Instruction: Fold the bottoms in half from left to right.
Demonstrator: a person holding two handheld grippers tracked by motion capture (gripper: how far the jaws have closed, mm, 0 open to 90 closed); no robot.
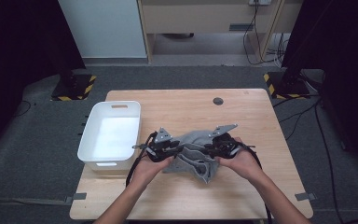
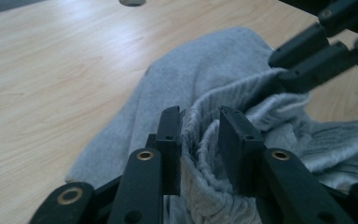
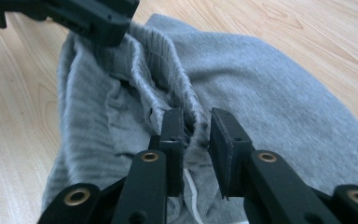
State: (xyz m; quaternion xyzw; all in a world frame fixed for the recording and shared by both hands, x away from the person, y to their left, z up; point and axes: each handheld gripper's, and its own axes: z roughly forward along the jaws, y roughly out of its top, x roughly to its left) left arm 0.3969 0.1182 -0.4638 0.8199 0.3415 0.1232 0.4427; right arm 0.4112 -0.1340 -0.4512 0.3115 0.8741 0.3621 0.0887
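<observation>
Left gripper: At the middle of the table, we are closing the left gripper [image 2: 200, 140] on a ribbed fold of the grey garment [image 1: 193, 154]; the jaws are standing narrow with the fold bunched between them, and the pads appear to be pressing on it.

Right gripper: Just beside it, we are holding the right gripper [image 3: 196, 140] on another ribbed fold of the same cloth, jaws equally narrow, fabric pinched between them.

Garment: It is lying crumpled on the wooden table [image 1: 177, 105], between our two hands, with a smooth flap spreading away from the jaws and the ribbed band gathered at them.

Doing the step well: We are judging that the grip should be taking the band alone, not the layers beneath it. Both pinches are sitting near the same edge, so drawing the hands apart evenly should be opening the cloth without twisting it. We are keeping the jaws firm, since knit fabric slips easily.

Edges: The white bin [image 1: 112, 133] is standing at the table's left edge, near the left hand [image 1: 147, 170]; a wide sweep that way is risking a knock.

Open room: The far half of the table is lying bare apart from a small round hole [image 1: 218, 101], and the right side is giving us free space for spreading the garment.
</observation>
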